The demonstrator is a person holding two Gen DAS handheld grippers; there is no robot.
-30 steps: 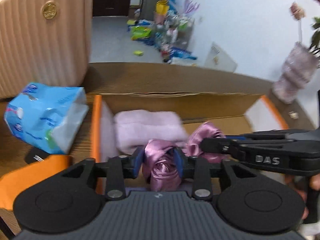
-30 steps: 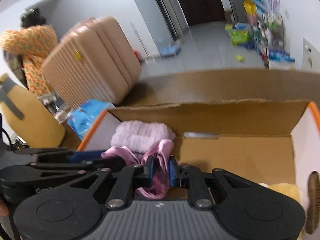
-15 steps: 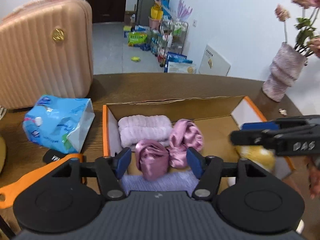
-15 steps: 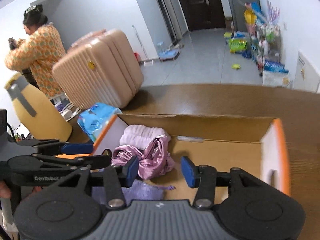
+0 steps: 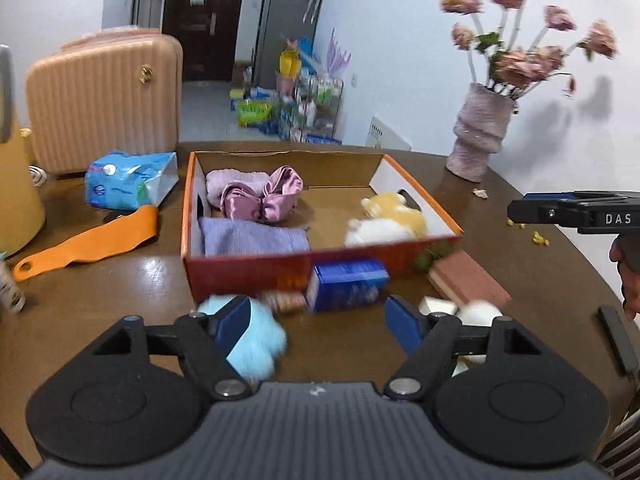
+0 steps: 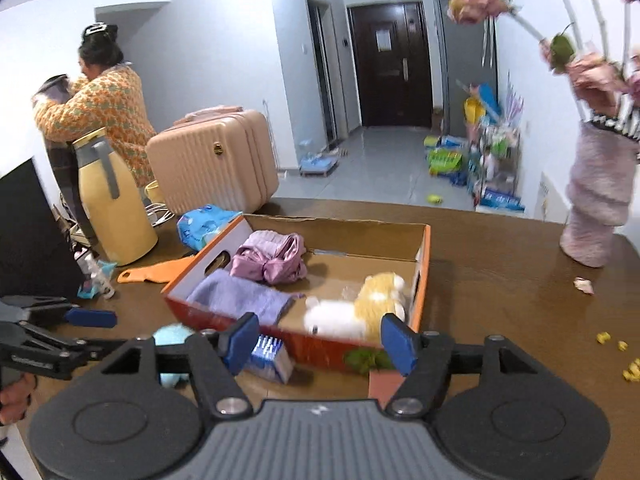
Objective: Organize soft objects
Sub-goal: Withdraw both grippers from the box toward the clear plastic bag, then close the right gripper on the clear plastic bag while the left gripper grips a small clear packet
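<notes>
The orange cardboard box (image 5: pixel 248 276) (image 6: pixel 424 264) stands on the brown table. In it lie a pink satin cloth (image 5: pixel 262 196) (image 6: pixel 272 260), a purple towel (image 5: pixel 252 236) (image 6: pixel 240 296) and a yellow-white plush toy (image 5: pixel 384 220) (image 6: pixel 360 308). My left gripper (image 5: pixel 318 322) hovers in front of the box, its jaws opening with nothing between them. My right gripper (image 6: pixel 319 340) is also back from the box, jaws opening and empty. A light blue soft thing (image 5: pixel 256 344) (image 6: pixel 172 336) and a white soft thing (image 5: pixel 476 312) lie on the table near the left fingers.
A blue carton (image 5: pixel 348 284) and a pink block (image 5: pixel 468 280) lie by the box front. A tissue pack (image 5: pixel 128 180), orange strip (image 5: pixel 92 240) and yellow jug (image 6: pixel 112 208) stand left, a flower vase (image 5: pixel 480 140) right. A person (image 6: pixel 104 96) stands beyond the beige suitcase (image 6: pixel 216 160).
Both grippers let go of the pink satin cloth, opened wide and drew back and up from the box. The cloth now lies in the box's back left corner.
</notes>
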